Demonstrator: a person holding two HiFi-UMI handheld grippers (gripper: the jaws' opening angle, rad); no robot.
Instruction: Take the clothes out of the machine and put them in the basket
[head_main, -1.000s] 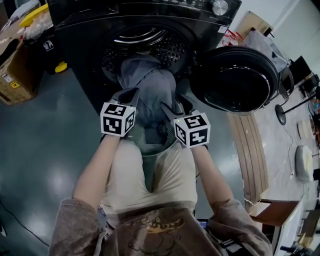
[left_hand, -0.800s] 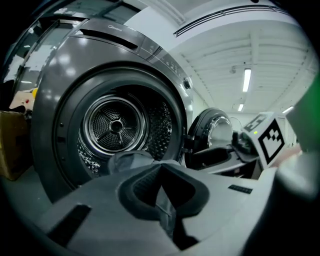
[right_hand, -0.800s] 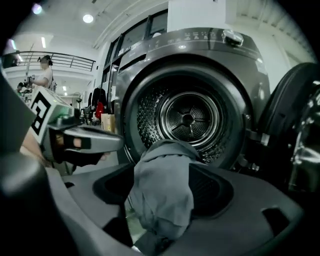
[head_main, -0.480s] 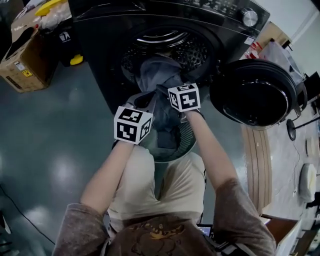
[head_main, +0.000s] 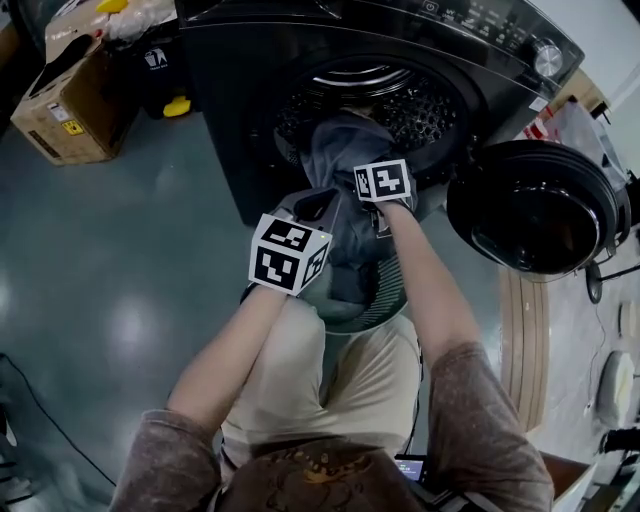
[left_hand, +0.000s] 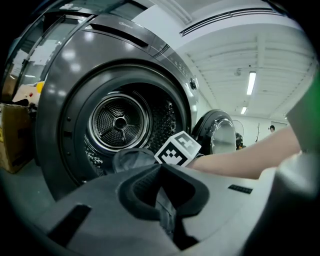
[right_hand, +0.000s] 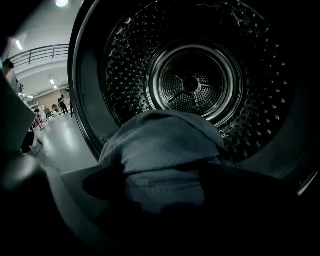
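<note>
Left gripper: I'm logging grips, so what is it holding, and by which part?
The left gripper is shut on the grey garment, pinching a narrow bunched fold of its cloth.

Clothes (head_main: 340, 150) grey-blue; machine (head_main: 235, 90) blk; box (head_main: 70, 110) brown.

Head view looks steeply down; both gripper views closely face the drum (right_hand: 190, 85).
</note>
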